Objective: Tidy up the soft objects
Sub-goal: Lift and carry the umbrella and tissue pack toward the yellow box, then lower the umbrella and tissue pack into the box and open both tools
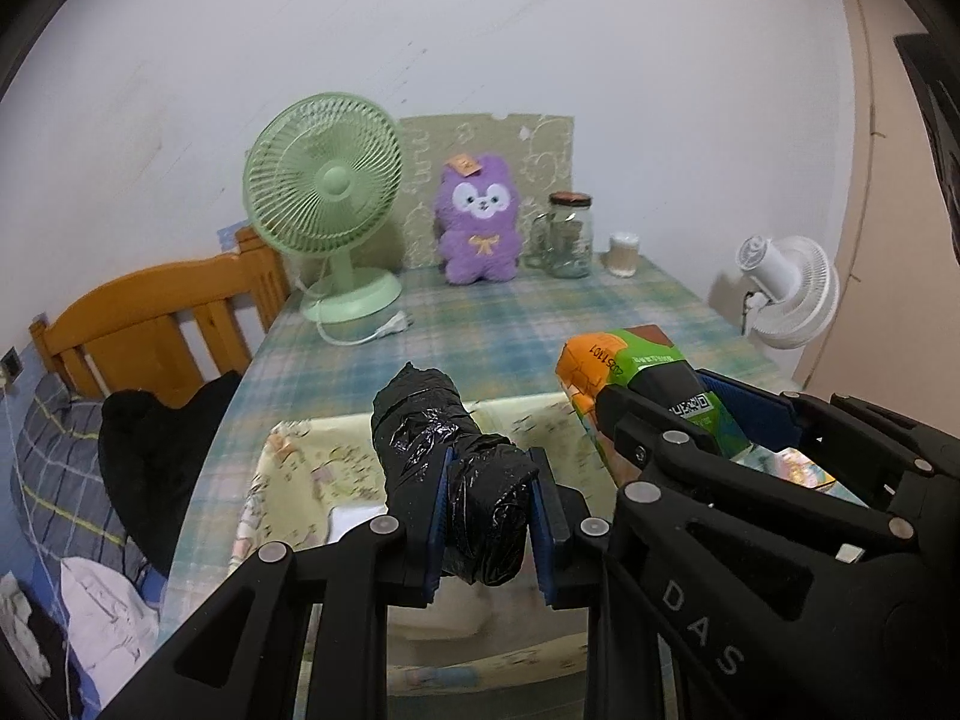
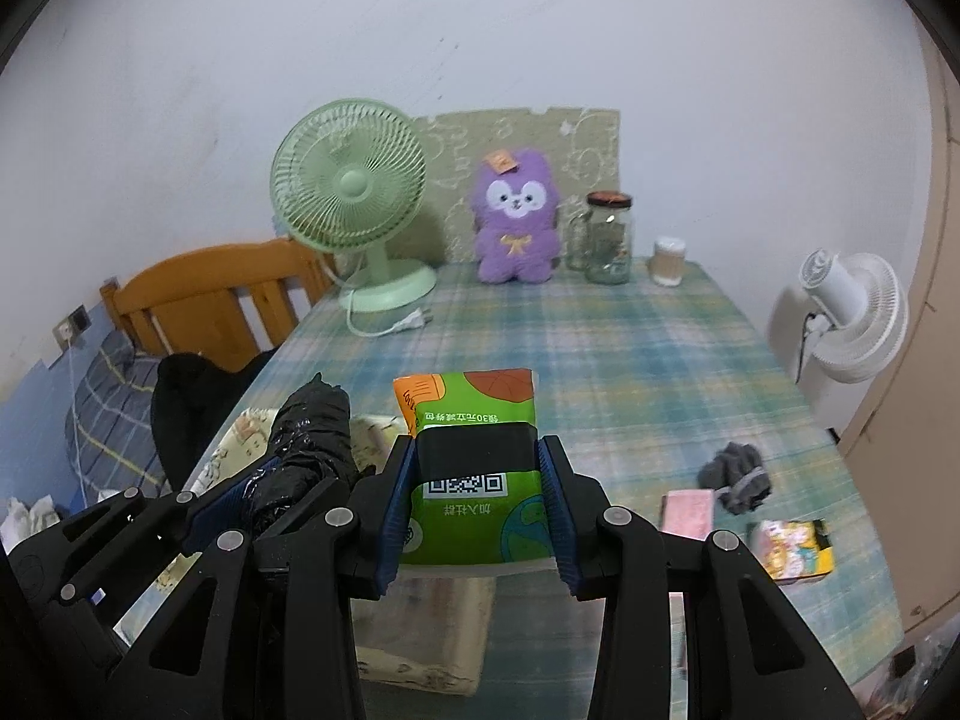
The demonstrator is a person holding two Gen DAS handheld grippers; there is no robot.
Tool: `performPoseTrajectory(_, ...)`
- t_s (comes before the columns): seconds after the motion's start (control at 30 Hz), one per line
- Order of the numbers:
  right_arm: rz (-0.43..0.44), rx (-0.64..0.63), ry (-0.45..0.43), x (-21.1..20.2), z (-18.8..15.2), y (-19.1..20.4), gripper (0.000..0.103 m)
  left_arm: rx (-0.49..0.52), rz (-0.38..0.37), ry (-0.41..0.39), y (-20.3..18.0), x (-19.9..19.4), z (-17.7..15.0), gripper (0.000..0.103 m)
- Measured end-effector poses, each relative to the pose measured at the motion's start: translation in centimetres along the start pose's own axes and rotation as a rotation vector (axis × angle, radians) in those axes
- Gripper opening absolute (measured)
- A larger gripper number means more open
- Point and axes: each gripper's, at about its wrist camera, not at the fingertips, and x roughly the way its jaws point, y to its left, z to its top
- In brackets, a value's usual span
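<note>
My left gripper [image 1: 487,525] is shut on a roll of black plastic bags [image 1: 444,450] and holds it above a cream patterned fabric basket [image 1: 282,480]. My right gripper [image 2: 477,507] is shut on a green and orange tissue pack [image 2: 474,450], held just right of the black roll [image 2: 306,444], over the same basket [image 2: 420,642]. The tissue pack also shows in the left wrist view [image 1: 636,384], beside the right gripper [image 1: 690,420]. On the table to the right lie a grey sock bundle [image 2: 738,474], a pink pack [image 2: 687,513] and a yellow cartoon pack [image 2: 792,549].
The plaid-covered table [image 2: 600,336] carries a green fan [image 2: 354,204], a purple plush [image 2: 516,216], a glass jar [image 2: 609,237] and a small cup [image 2: 669,261] at the back. A white fan [image 2: 852,312] stands off the right edge. A wooden bed headboard [image 2: 204,300] and dark clothing [image 2: 192,396] are left.
</note>
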Motion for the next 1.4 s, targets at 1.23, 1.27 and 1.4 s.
performPoseTrajectory(1.23,0.146,-0.107,0.135,5.5,-1.7,4.8,0.073,-0.052,0.079,0.177,4.8,3.2,-3.0,0.086)
performPoseTrajectory(1.27,0.14,-0.106,0.131,5.2,-1.7,4.6,0.075,-0.051,0.076,0.174,4.7,3.1,-2.9,0.087)
performPoseTrajectory(1.4,0.125,-0.098,0.111,4.4,-1.5,3.8,0.078,-0.044,0.058,0.156,4.0,2.7,-2.6,0.091)
